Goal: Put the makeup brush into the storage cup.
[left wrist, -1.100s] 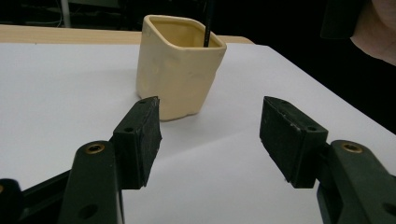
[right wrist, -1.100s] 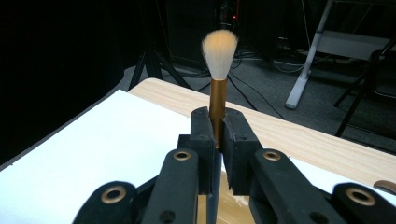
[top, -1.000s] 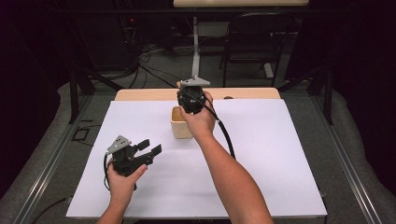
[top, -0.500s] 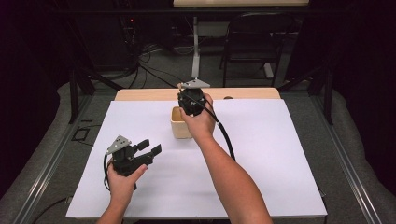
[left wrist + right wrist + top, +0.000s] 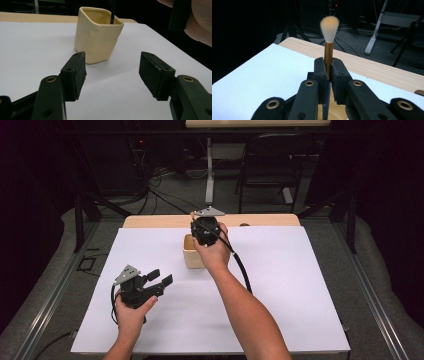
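R gripper [image 5: 327,75] clenched on slim makeup brush w/ pale bristle tuft & copper ferrule [image 5: 328,35], bristles up. Black handle dips into cream squarish ceramic cup [image 5: 97,35], seen in L gripper view as thin dark rod [image 5: 113,12] inside rim. Cup sits on white paper sheet [image 5: 300,285] over light wooden table [image 5: 160,221], mid-back of sheet, under the R hand.

Step in hand: seating brush in cup, looks nearly done. Whether handle tip touches cup bottom — can't tell, interior hidden. Next: lower till it rests, let go, lift straight up so cup doesn't tip.

L gripper [image 5: 161,279] released, jaws wide, empty, near front-left of sheet, aimed at cup.

Vs earlier frames: little change; R hand about same spot over cup, L unmoved.
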A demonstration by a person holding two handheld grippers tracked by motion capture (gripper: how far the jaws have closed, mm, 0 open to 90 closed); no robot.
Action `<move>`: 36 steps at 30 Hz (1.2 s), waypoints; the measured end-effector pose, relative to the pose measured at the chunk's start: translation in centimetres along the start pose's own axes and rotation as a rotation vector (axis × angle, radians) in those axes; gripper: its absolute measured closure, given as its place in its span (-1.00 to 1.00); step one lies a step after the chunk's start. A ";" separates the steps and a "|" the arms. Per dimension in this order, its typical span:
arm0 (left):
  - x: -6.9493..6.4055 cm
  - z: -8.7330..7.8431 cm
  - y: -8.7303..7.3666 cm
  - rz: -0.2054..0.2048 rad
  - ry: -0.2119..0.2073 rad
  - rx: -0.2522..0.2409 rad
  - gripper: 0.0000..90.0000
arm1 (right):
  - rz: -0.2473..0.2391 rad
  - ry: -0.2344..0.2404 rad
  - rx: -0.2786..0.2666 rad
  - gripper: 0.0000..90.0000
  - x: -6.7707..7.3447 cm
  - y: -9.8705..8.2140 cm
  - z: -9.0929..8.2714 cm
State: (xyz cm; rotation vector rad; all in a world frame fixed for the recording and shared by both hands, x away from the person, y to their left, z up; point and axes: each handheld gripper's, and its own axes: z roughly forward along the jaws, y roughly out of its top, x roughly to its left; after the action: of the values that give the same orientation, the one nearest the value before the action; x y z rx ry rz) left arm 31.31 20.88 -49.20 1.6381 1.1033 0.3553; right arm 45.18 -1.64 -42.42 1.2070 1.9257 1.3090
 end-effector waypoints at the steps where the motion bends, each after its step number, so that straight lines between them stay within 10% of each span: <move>1: 0.0 0.0 0.0 0.000 0.000 0.000 -0.15 | -0.001 0.000 -0.001 0.85 0.0 0.0 0.0; 36: 0.4 -0.9 -0.2 -0.014 0.026 -0.013 -0.15 | -0.029 -0.002 0.034 0.86 0.5 -1.7 1.0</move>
State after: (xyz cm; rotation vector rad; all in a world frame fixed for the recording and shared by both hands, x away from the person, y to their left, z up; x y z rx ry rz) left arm 30.75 21.78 -49.16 1.6176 1.1291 0.3752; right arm 45.09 -0.95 -44.36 1.1917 1.9646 1.2640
